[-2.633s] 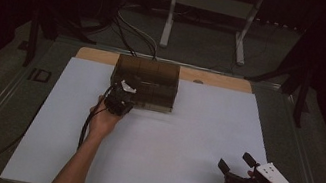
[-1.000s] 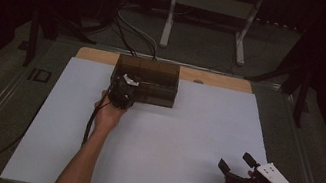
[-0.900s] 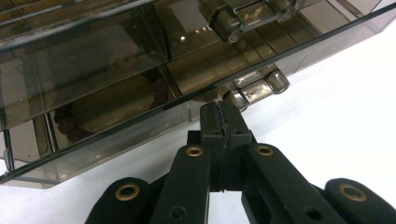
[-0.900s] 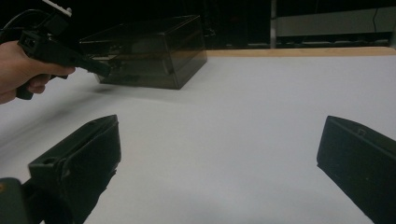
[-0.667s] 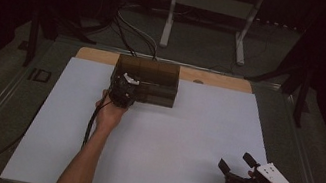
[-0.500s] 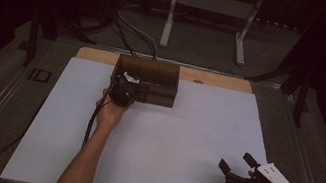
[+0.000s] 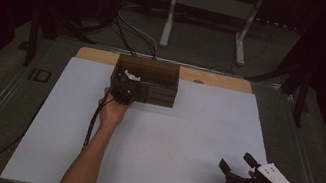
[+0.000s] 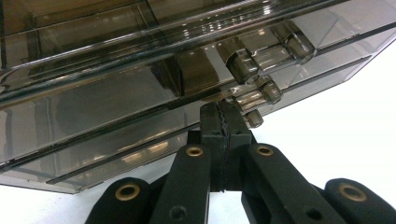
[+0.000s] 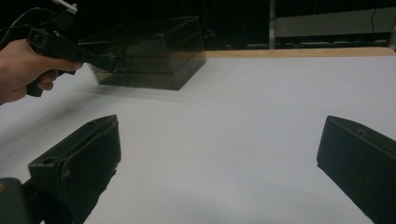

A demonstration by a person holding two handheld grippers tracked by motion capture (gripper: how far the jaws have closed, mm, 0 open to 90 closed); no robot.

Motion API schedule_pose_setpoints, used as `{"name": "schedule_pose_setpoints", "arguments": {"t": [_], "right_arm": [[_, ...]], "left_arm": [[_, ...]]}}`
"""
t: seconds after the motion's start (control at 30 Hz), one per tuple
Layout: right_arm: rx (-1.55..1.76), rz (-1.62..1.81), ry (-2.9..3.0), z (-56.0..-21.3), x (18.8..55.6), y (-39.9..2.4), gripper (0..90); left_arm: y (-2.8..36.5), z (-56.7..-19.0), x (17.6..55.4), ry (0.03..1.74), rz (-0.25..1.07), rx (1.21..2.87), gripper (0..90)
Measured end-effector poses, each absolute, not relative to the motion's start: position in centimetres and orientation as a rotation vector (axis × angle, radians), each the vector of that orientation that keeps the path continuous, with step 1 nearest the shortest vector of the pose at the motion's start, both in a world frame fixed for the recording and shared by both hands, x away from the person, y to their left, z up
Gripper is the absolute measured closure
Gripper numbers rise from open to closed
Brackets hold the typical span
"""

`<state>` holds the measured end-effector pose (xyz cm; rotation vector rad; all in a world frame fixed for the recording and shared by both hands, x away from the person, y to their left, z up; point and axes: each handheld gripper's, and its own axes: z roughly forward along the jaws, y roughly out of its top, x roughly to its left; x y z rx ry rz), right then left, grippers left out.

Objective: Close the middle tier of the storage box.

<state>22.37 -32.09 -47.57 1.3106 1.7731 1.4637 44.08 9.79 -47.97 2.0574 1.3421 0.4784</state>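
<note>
While the right gripper (image 7: 239, 167) rests on the white sheet (image 7: 182, 140) well away from the smoky box (image 7: 153, 77), near the person's edge, its jaws stand wide apart with nothing between them; its own view shows only bare sheet in the gap. It sits as it did in the earlier pictures, with no shift that can be seen

Farther in, the left hand (image 7: 111, 113) holds the left gripper (image 7: 126, 85) against the box's front face, at that face's left end. In the earliest picture this gripper was a little lower and just short of the box; by a second ago it had come up to the front, and it has kept that place since. The box itself has not moved: it stands at the far edge of the sheet, just before the wooden strip (image 7: 214, 78)

From the left gripper view the jaws are pressed together, tips meeting at a small clear knob (image 8: 254, 117) low on the box's front; whether a thin lip of it is pinched between the tips cannot be told. That view also shows stacked drawer fronts with more knobs (image 8: 243, 65) above, detail too small to make out from overhead. From the right gripper view the box (image 9: 149, 51) is seen from the side, with the left gripper (image 9: 91, 56) at its near corner
</note>
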Motion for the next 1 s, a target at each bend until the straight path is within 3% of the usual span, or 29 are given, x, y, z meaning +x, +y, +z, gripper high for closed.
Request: {"name": "schedule_pose_setpoints", "arguments": {"t": [0.53,0.77,0.87,1.0], "right_arm": [[1.310,1.463,1.775,-47.6,22.4,-32.1,0.0],[1.309,1.464,1.776,-47.6,22.4,-32.1,0.0],[1.310,1.462,1.780,-47.6,22.4,-32.0,0.0],[1.309,1.460,1.783,-47.6,22.4,-31.9,0.0]], "left_arm": [[10.0,-47.9,43.5,1.323,0.471,2.061,90.0],[11.2,-46.9,42.2,1.239,0.458,2.051,81.5],[11.7,-46.6,41.6,1.202,0.468,2.058,67.2],[12.4,-46.1,41.1,1.211,0.442,2.016,56.3]]}}
